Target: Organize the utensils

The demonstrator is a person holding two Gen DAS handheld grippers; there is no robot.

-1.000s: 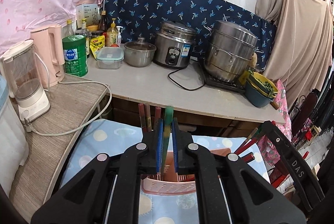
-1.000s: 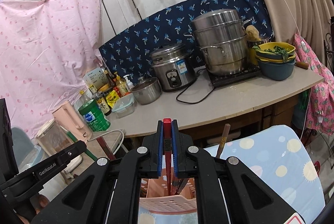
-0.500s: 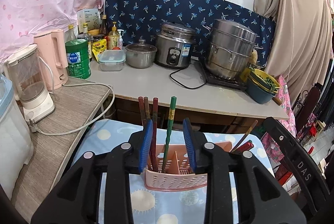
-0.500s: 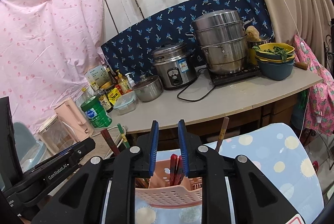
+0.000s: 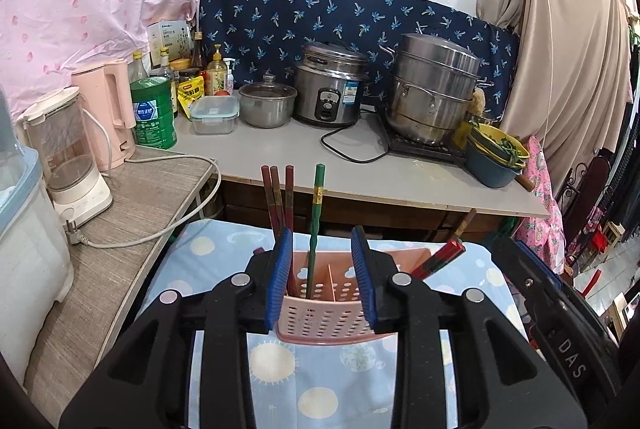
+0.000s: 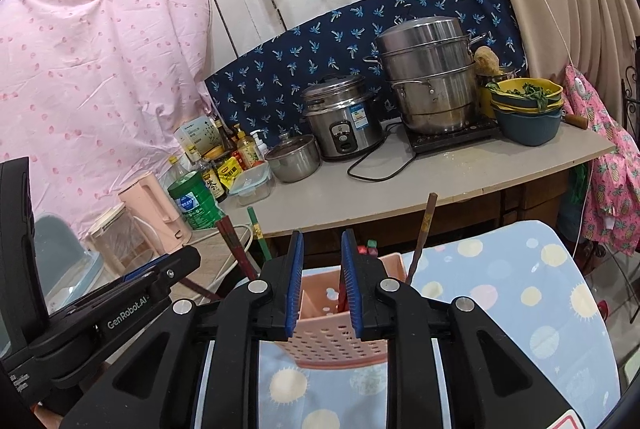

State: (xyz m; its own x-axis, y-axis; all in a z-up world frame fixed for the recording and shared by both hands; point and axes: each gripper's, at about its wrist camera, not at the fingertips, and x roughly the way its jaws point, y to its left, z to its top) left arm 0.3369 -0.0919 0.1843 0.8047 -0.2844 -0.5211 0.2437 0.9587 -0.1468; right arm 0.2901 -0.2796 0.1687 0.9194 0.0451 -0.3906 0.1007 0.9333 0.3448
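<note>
Standing free between the left gripper's [image 5: 323, 269] parted, empty jaws: a green chopstick [image 5: 315, 225].

Place: a cramped home kitchen corner.
Cooking gear: a rice cooker [image 5: 330, 91], a stacked steel steamer pot [image 5: 432, 93] on a hob, and a small lidded pot [image 5: 267, 103] on a grey counter [image 5: 360, 173].
Supplies: sauce bottles [image 5: 200, 69], a pink kettle [image 5: 108, 109].
Walls: a pink sheet [image 6: 92, 69] and blue patterned cloth [image 5: 320, 13] as backdrops.
</note>
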